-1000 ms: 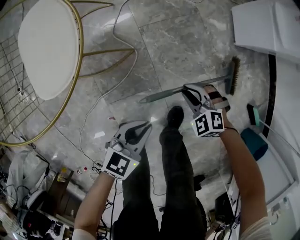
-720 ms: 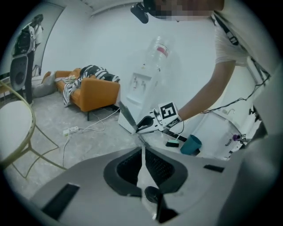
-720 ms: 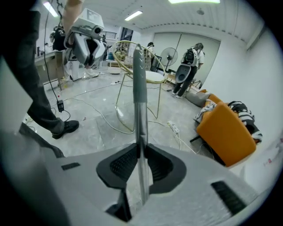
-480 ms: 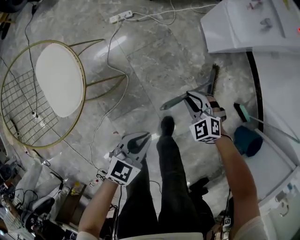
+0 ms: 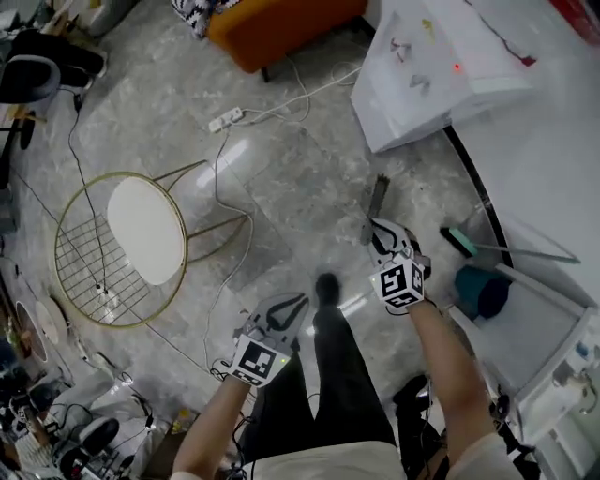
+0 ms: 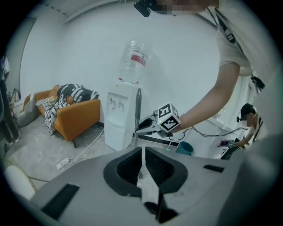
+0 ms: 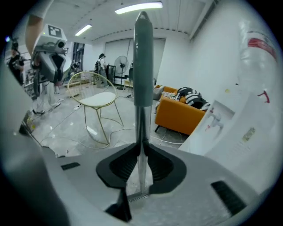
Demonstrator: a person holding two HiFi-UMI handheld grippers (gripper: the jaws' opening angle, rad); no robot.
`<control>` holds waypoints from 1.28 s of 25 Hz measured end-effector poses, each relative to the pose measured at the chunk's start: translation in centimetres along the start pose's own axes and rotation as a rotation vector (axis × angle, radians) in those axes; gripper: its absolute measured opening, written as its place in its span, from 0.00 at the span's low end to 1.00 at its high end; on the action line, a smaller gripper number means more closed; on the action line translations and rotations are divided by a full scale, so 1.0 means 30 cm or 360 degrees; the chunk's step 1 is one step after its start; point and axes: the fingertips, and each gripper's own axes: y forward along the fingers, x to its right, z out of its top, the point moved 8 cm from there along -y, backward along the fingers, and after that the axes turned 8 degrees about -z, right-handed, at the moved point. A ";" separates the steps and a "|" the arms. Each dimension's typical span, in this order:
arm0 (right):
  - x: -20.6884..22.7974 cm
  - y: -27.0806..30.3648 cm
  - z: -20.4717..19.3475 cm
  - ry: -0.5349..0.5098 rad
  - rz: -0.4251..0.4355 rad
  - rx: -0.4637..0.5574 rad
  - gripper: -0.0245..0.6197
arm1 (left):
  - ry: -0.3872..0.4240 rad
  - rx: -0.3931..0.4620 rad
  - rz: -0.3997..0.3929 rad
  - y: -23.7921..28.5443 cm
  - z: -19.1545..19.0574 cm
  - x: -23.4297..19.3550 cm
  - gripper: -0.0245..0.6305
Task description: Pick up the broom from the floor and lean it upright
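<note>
Close in, our left gripper [image 5: 292, 306] hangs idle, jaws pressed together on nothing, while just ahead our right gripper [image 5: 377, 228] pinches the broom [image 7: 143, 66] by its shaft, holding it near upright in the air. We reckon the pick-up is done and the leaning is next: carry it toward the white water dispenser [image 6: 120, 115] beyond, set the head down, and rest the handle gently before releasing.

- Broom [image 5: 378, 199] sits clamped between the jaws of the right gripper [image 5: 375, 228], just before the water dispenser [image 5: 427, 75].
- Left gripper [image 5: 296, 305] hangs to its left, well apart, nothing in it.
- Stool [image 5: 145, 230] stands further left, with the sofa [image 5: 281, 23] behind and the power strip [image 5: 228, 118] between them.
- Bucket [image 5: 480, 291] is on the floor, right of the right gripper.
</note>
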 end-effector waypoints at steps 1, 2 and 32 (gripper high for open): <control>0.031 -0.049 0.013 0.0064 -0.0018 0.0000 0.16 | 0.0013 0.0000 -0.0006 -0.002 0.053 0.023 0.07; 0.059 -0.101 0.029 0.0121 -0.0032 0.0000 0.16 | 0.0024 0.0002 -0.0011 -0.007 0.108 0.048 0.07; 0.545 -0.413 0.002 0.0827 -0.0734 -0.0322 0.16 | 0.0375 0.0070 -0.0535 0.281 0.779 -0.057 0.08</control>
